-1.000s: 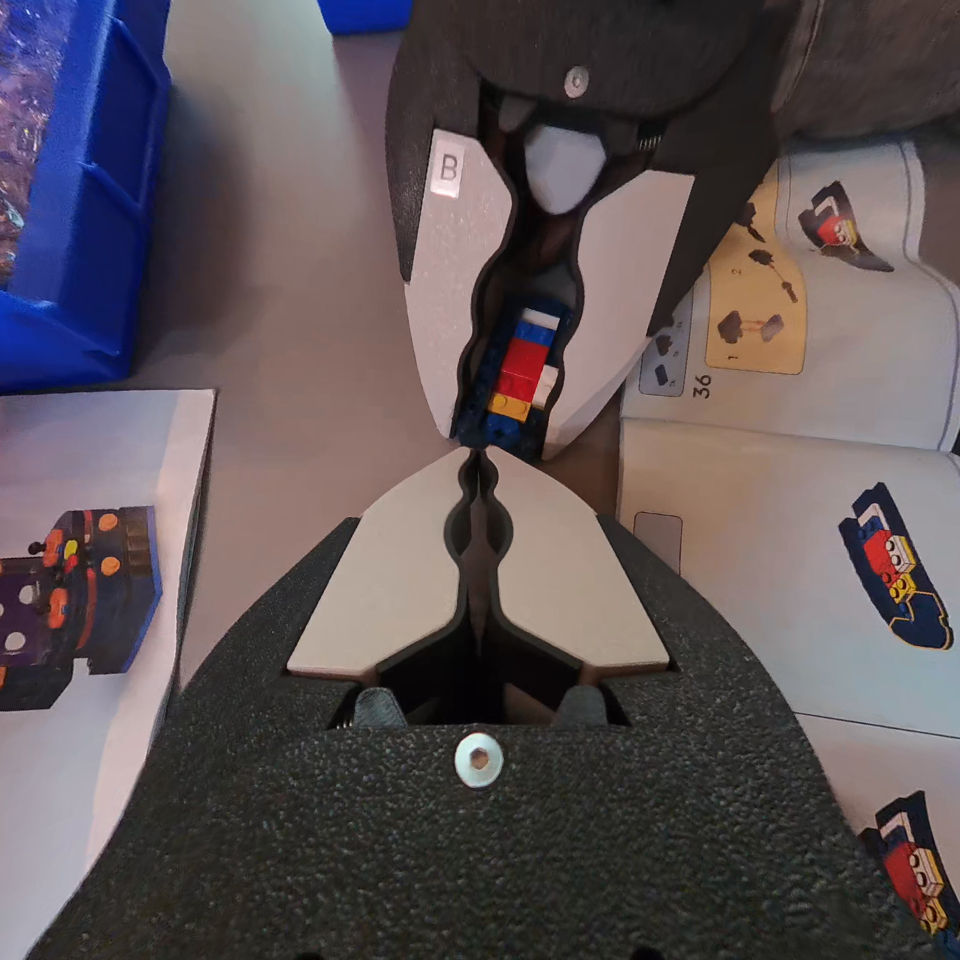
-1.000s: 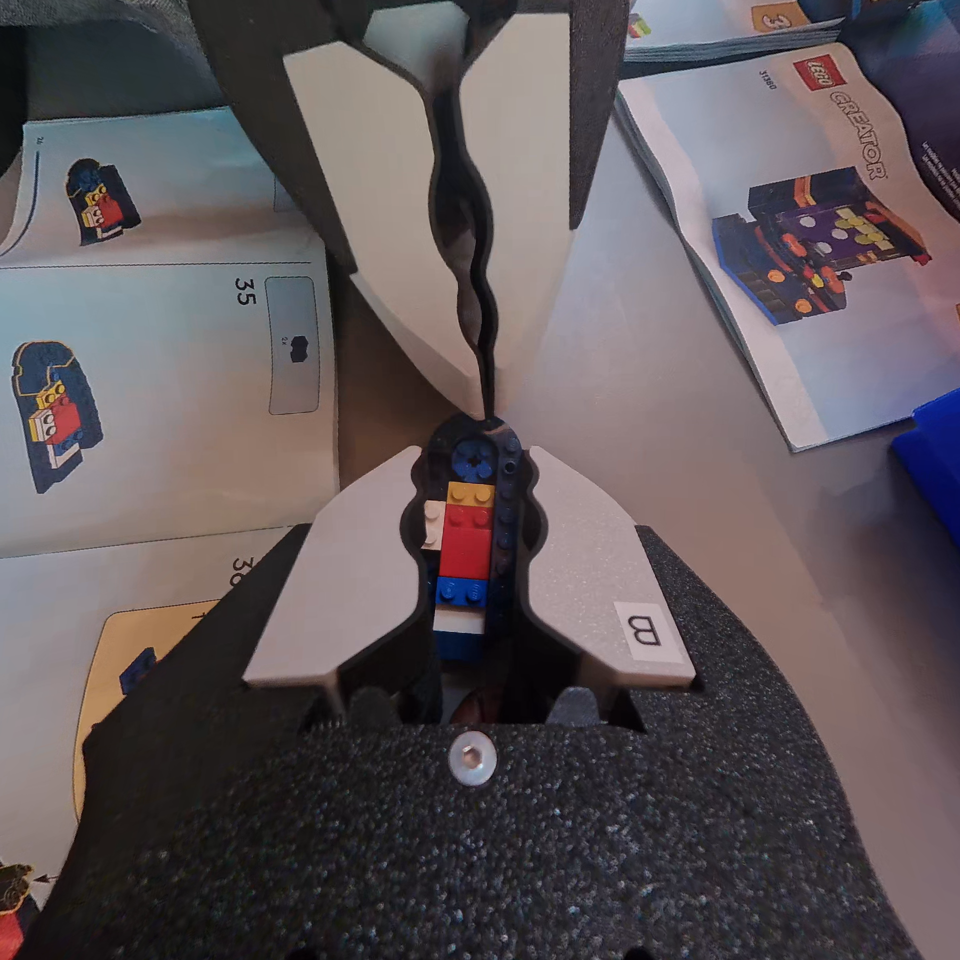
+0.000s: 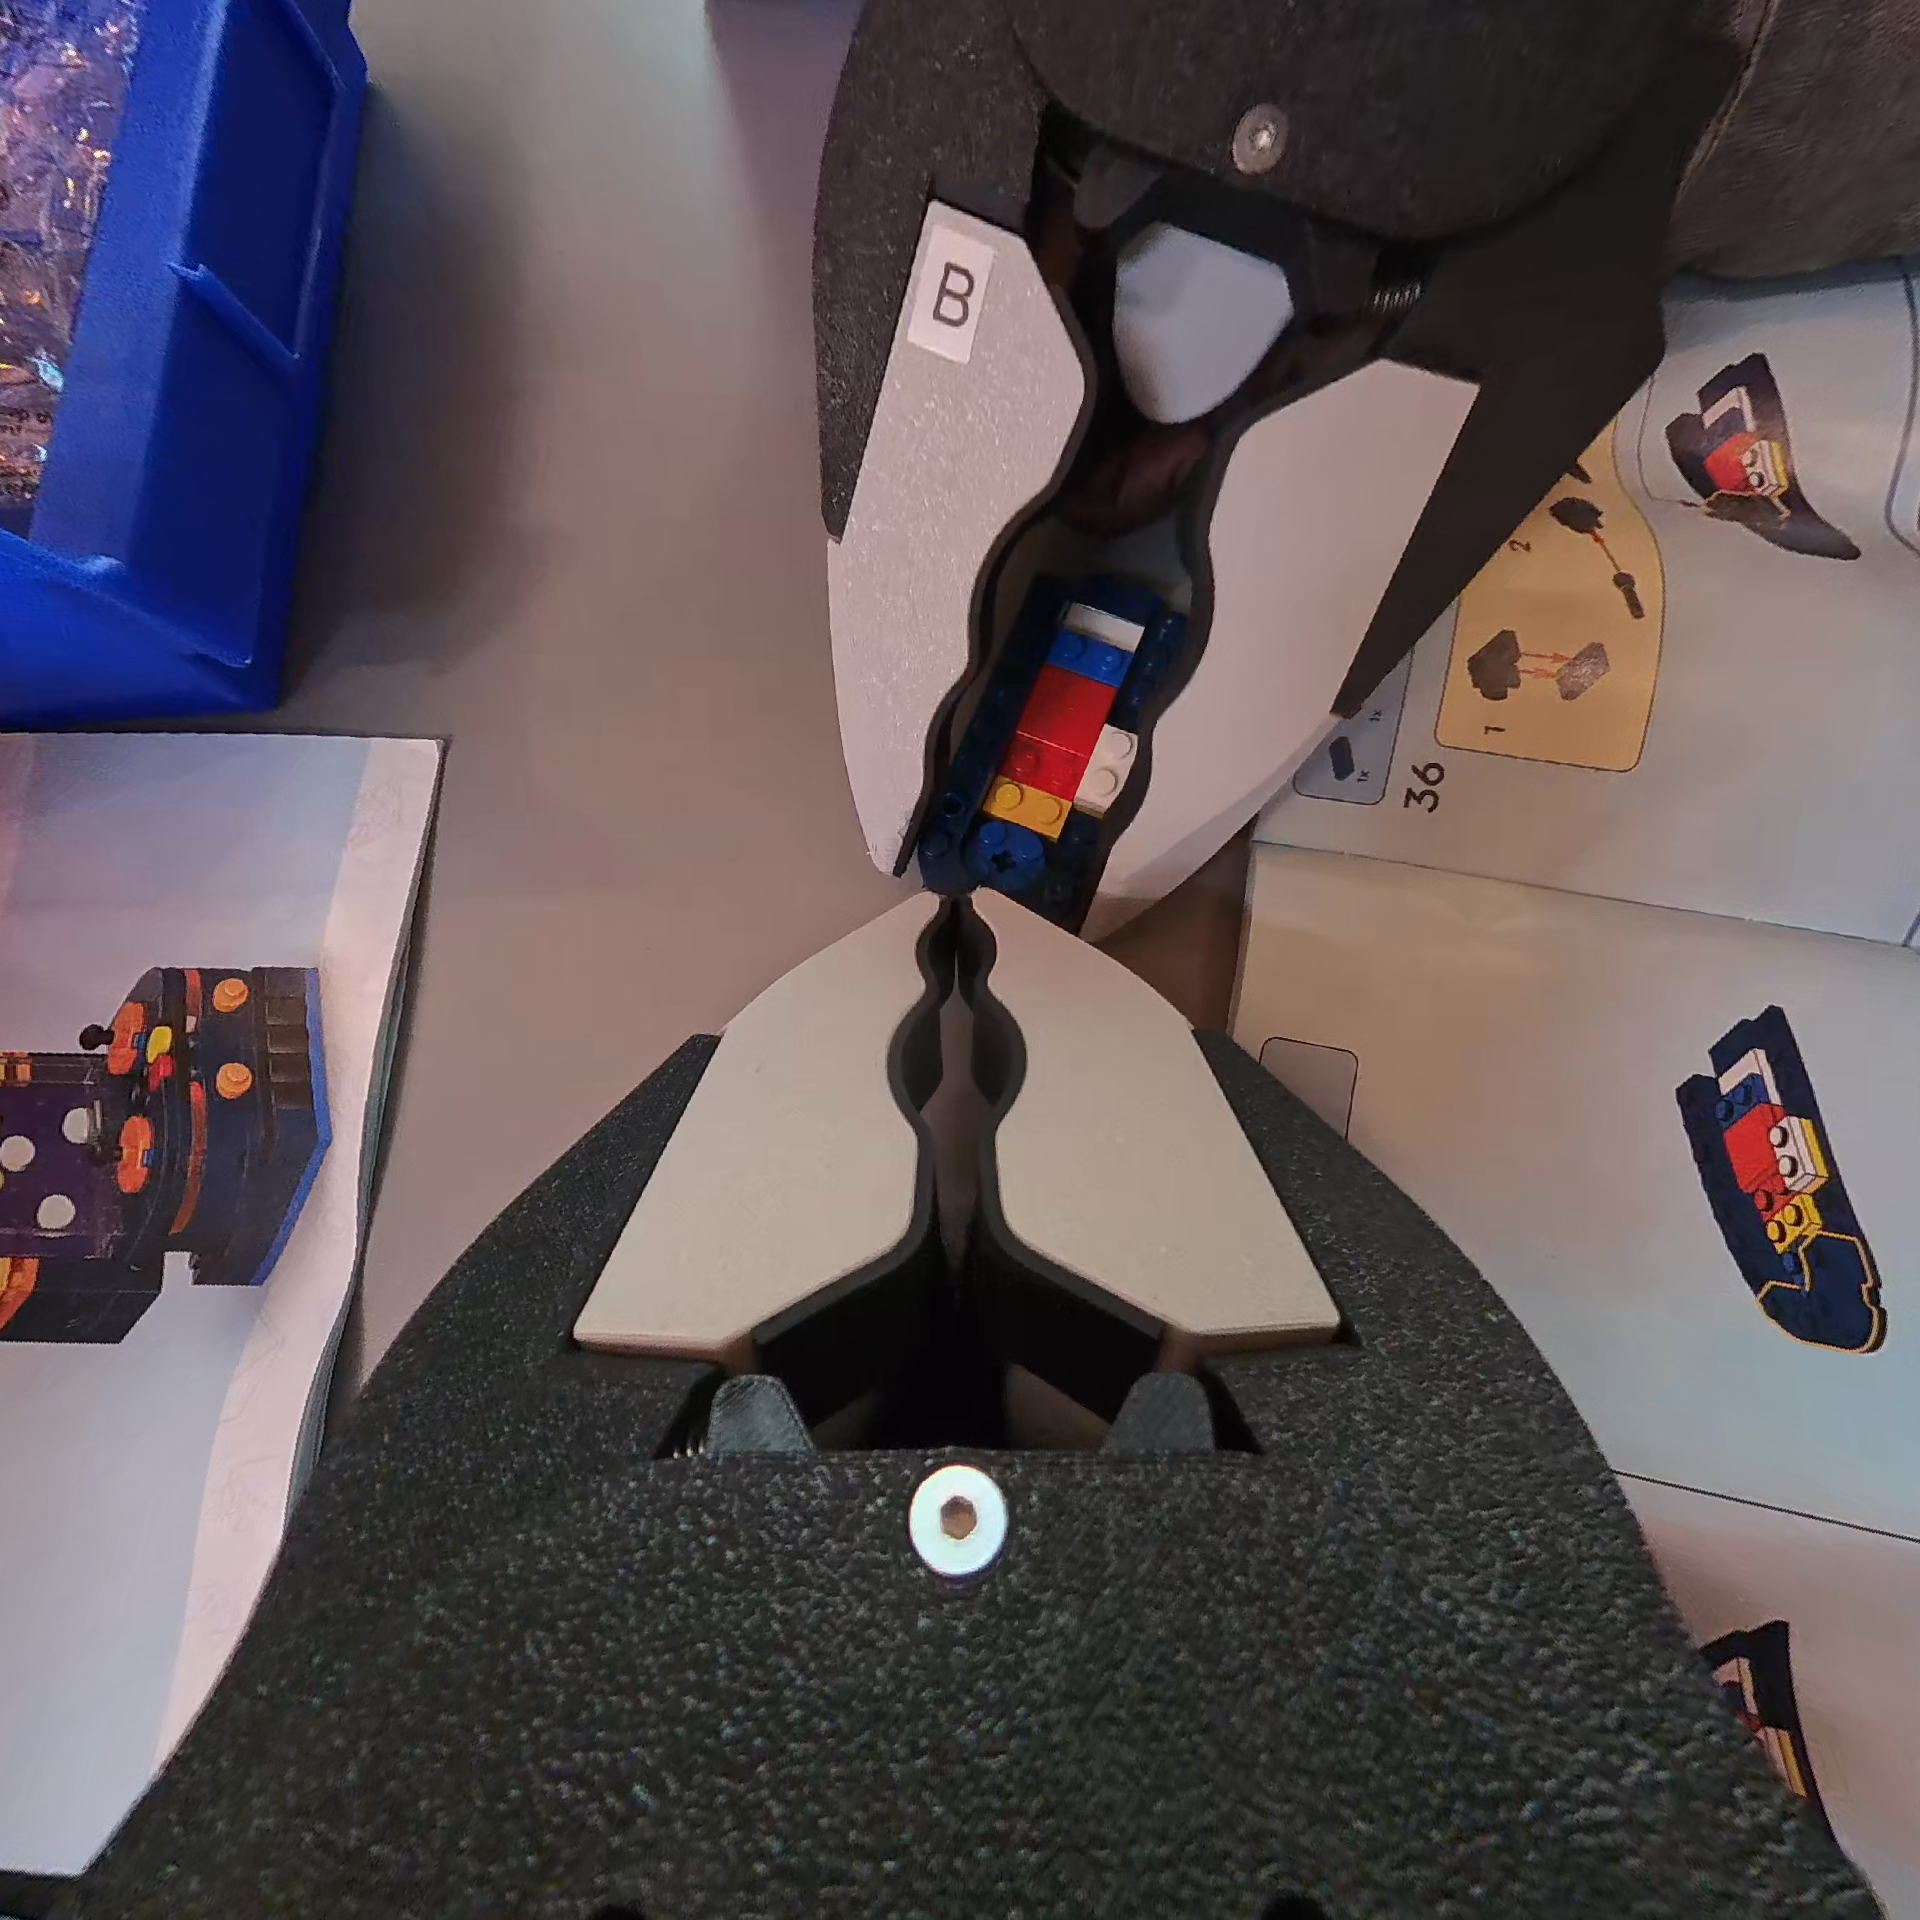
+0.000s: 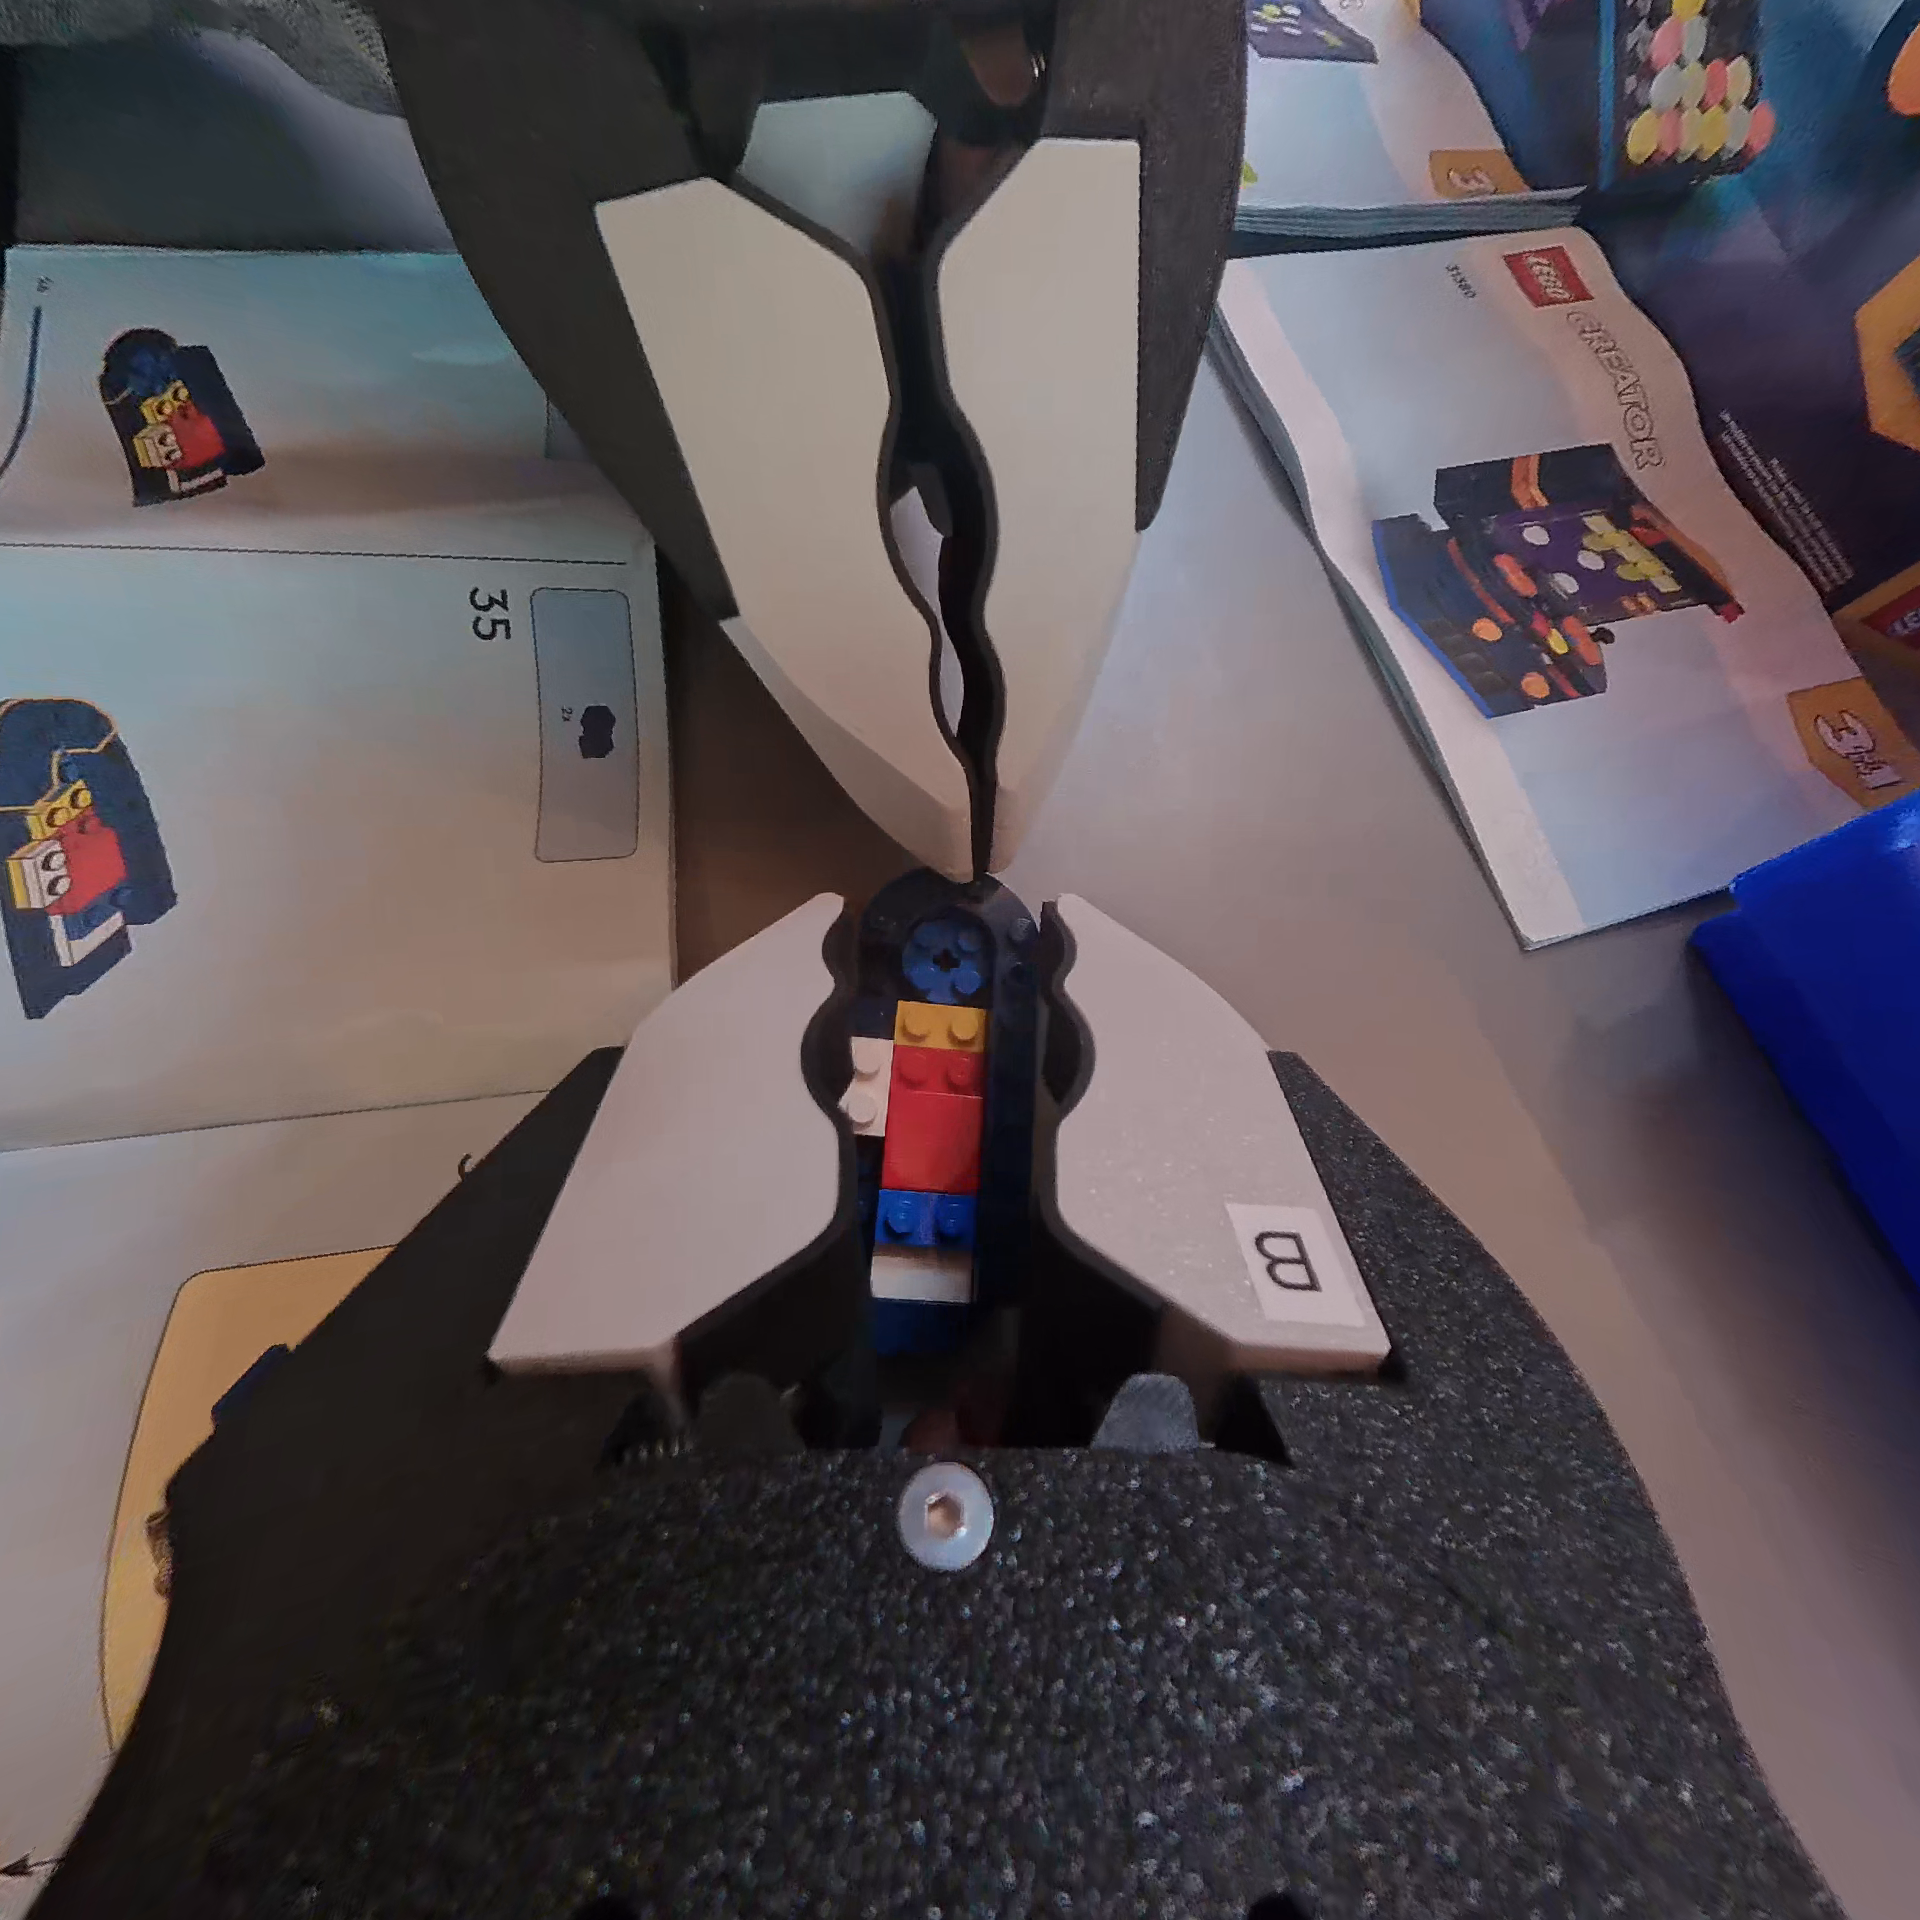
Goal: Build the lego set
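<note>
Gripping a small toy-brick model point(image 4: 930, 1122) between its two grey fingers, the right gripper point(image 4: 945, 914) holds it lengthwise in the wavy slot between the pads, above the grey table point(image 4: 1299, 935). The model is a dark blue rounded base carrying a row of studded bricks: a round blue stud piece at the tip end, then yellow, red, blue and white, with a small white brick on one side. The dark pad edges sit against both long sides of the base. The left gripper point(image 3: 951, 909) points at it from the opposite side with its fingers pressed together and nothing between them; its closed tip touches, or all but touches, the rounded front end of the model.

The left wrist view shows a blue storage bin point(image 3: 177, 436) at the far left, and a closed instruction booklet point(image 3: 208, 1091) just beside the left gripper, its cover showing a dark blue and orange build. The open instruction booklet point(image 3: 1558, 1039) lies to the right, with drawings of the same little model. The right wrist view shows that open booklet point(image 4: 312, 779) on its left and, beyond the closed booklet point(image 4: 1558, 582), a colourful set box point(image 4: 1683, 94) that the left wrist view does not show. A corner of the blue bin point(image 4: 1829, 1018) shows at its right edge.
</note>
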`<state>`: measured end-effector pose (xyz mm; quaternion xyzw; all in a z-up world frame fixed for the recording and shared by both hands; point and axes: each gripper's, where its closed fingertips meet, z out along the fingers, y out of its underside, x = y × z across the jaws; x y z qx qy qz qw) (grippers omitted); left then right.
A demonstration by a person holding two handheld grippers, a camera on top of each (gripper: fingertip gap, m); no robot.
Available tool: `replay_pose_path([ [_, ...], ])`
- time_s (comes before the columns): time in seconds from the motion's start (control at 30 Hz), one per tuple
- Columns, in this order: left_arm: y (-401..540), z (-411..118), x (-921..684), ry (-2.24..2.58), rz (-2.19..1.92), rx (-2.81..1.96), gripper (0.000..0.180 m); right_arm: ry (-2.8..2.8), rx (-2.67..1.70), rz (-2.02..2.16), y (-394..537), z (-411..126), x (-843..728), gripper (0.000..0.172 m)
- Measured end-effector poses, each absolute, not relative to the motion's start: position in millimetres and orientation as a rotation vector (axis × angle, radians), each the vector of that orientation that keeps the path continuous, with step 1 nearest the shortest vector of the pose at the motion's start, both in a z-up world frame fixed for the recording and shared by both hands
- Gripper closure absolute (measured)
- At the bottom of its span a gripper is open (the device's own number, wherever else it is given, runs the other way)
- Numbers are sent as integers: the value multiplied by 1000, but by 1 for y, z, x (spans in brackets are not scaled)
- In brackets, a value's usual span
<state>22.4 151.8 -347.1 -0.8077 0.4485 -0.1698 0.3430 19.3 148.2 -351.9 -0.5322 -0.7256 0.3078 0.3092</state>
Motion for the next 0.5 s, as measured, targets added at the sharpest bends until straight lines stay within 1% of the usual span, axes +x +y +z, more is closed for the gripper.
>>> replay_pose_path([
  [0.5,152,-347,22,1174,-425,-2092,180,-1920,-1417,822,148,-353,19,139],
])
